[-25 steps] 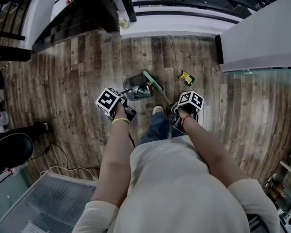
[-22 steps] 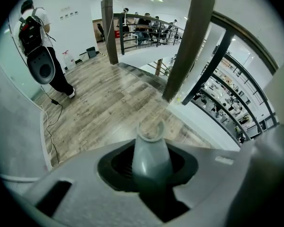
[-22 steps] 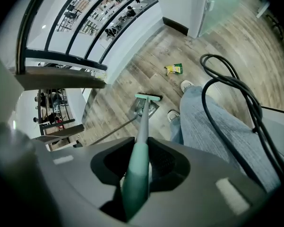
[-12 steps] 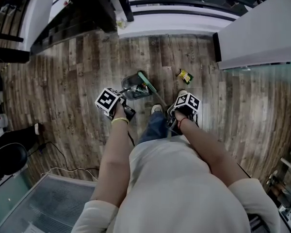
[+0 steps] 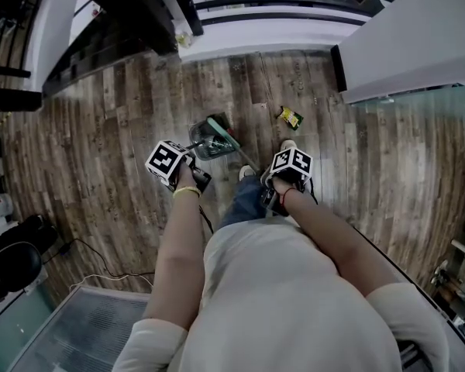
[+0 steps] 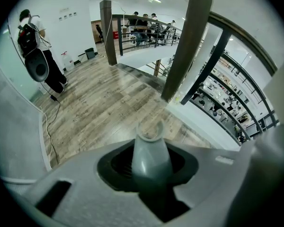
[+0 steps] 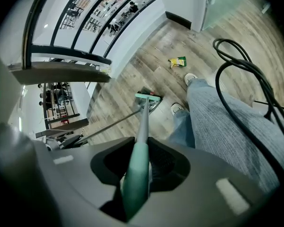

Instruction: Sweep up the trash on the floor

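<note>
Your left hand-held gripper (image 6: 149,174) clamps the grey dustpan handle (image 6: 150,152), your right hand-held gripper (image 7: 138,174) the green broom handle (image 7: 136,178); a yellow wrapper (image 5: 290,117) lies nearby on the floor (image 5: 116,130).

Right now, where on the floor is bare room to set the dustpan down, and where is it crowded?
Free: the floor planks left of the dustpan, up to the dark railing; also the planks right of the yellow wrapper, toward the white wall. Crowded: around the broom head, dustpan and shoes.
</note>
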Available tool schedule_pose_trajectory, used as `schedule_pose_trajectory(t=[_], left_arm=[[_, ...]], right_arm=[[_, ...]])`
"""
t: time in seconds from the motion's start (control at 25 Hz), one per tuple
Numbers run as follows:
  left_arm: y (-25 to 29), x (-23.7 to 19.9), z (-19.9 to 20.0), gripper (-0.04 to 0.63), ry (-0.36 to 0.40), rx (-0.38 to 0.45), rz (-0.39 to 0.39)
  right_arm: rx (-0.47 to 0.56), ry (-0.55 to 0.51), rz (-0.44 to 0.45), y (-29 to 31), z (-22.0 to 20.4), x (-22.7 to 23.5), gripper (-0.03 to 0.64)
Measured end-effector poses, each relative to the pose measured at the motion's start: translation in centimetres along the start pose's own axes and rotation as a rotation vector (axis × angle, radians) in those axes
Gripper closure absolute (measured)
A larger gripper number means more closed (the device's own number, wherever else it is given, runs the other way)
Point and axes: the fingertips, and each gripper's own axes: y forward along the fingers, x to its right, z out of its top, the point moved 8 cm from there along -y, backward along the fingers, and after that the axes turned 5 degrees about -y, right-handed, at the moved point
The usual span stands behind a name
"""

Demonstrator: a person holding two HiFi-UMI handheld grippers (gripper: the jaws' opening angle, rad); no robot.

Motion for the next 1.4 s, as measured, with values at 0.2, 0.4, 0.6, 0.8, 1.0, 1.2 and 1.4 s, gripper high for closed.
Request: schedule_pose_trajectory(t=[0.2,0.4,0.6,0.8,1.0,1.2,1.4], left_arm=[[0.1,0.0,0.1,0.483,0.001,-0.002,-0.001],[0.1,-0.2,0.1,0.482,0.001,-0.004,-0.007],[0.1,-0.3,0.1,0.480,0.004,-0.003,-0.013],[0.3,0.0,0.1,0.479,0.006,-0.002,-0.016],[0.5,0.0,0.1,0.477,0.003,-0.002,-0.015],[0.5,0.2,0.2,0.476,0.004,-0.001,-0.015],[0.2,0.3,0.3,0.474,0.004,-0.003,-0.014]], right_arm=[[0.002,-0.027,-0.003,-0.2,-0.4,-0.2,0.522],[0.001,-0.069,-0.010,-0.6,-0.9,-0.3,0.522],[0.005,-0.074,0.011,-1.7,-1.1,0.1,0.522],[0.023,-0.065,0.036,-2.9,-1.2,1.5,0.522],[0.058,-0.038,0.044,-3.6,-0.9,2.3,0.522],[0.100,-0.015,0.050,-4.6,-0.1,3.0,0.522],[0.136,0.008,0.052,-5.8,1.2,3.6,0.522]])
